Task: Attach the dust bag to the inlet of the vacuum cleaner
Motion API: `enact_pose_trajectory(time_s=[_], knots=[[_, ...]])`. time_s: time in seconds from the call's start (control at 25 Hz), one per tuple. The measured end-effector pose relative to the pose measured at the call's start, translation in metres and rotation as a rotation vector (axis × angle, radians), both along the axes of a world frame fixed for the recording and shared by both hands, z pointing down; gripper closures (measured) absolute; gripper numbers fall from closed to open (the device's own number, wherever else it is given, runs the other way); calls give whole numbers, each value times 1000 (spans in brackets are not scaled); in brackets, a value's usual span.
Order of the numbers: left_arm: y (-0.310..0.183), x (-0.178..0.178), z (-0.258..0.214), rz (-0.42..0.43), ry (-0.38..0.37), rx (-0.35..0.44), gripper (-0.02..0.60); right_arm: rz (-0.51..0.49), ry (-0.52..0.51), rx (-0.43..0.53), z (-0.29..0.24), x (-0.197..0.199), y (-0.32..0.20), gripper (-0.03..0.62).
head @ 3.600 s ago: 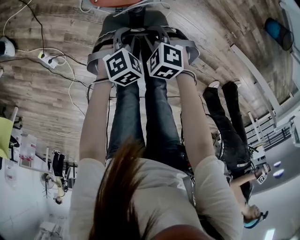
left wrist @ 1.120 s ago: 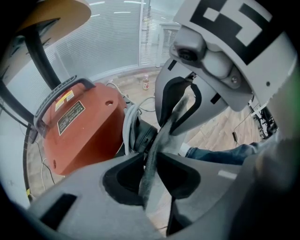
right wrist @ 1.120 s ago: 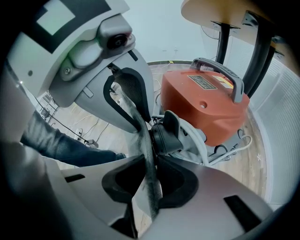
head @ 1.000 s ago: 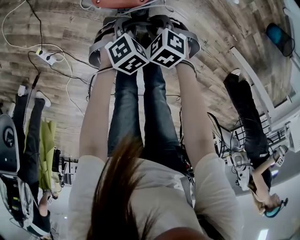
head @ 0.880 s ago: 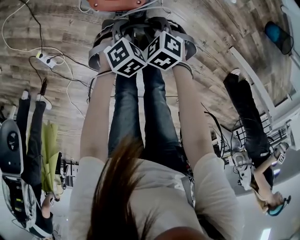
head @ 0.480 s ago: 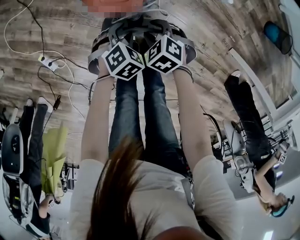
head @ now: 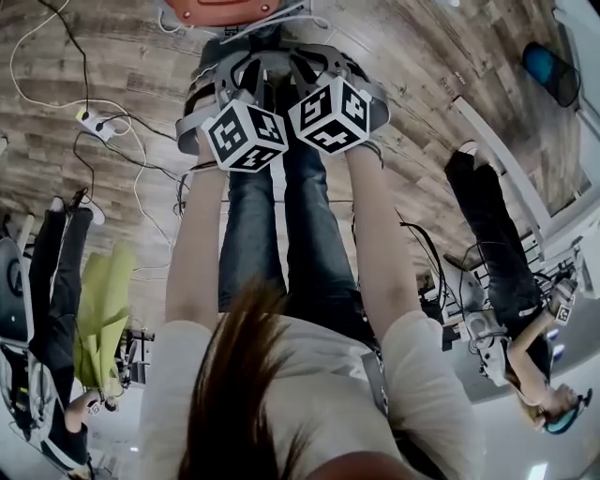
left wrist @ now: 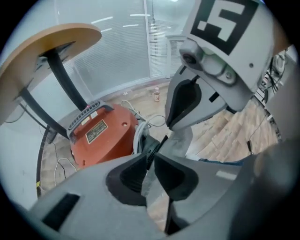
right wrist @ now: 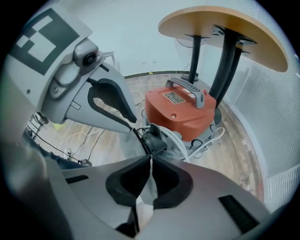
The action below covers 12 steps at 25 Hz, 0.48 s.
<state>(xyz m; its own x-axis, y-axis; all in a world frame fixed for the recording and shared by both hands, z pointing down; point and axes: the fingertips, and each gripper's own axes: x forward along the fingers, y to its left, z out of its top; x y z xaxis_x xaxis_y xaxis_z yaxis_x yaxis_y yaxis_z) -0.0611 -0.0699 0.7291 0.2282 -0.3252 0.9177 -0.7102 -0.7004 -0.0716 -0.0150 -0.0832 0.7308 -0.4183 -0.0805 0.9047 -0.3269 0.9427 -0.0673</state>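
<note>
The orange vacuum cleaner (left wrist: 101, 133) stands on the wooden floor, its black inlet (right wrist: 152, 139) facing me. A thin grey dust bag (left wrist: 180, 140) hangs in front of the inlet, stretched between both grippers. My left gripper (left wrist: 151, 157) is shut on one edge of the dust bag (right wrist: 149, 185), and my right gripper (right wrist: 150, 161) is shut on the other. Both sets of jaws have just been closing with the fabric between them. In the head view only the marker cubes (head: 246, 134) (head: 330, 114) show, side by side below the vacuum cleaner (head: 220, 9); the jaws are hidden there.
A round wooden table (right wrist: 225, 28) on black legs stands over the vacuum. A white cord (right wrist: 206, 138) coils at its base. A power strip (head: 98, 122) with cables lies on the floor at left. Other people stand at right (head: 487, 225) and left (head: 56, 244).
Both marker cubes have come nearer to me, away from the vacuum, still side by side. The person at the left has shifted.
</note>
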Motion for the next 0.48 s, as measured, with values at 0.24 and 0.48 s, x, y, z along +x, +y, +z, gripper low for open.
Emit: enact_pose_trajectory(time_s=[0.24,0.48], knots=[[-8,-6,-23,-106,38,100,563,168,-90,5,-21,-1,-8,591],[-12,-6,-45,-152,67,141,565,271,-156,31,-51,-1,-12,591]])
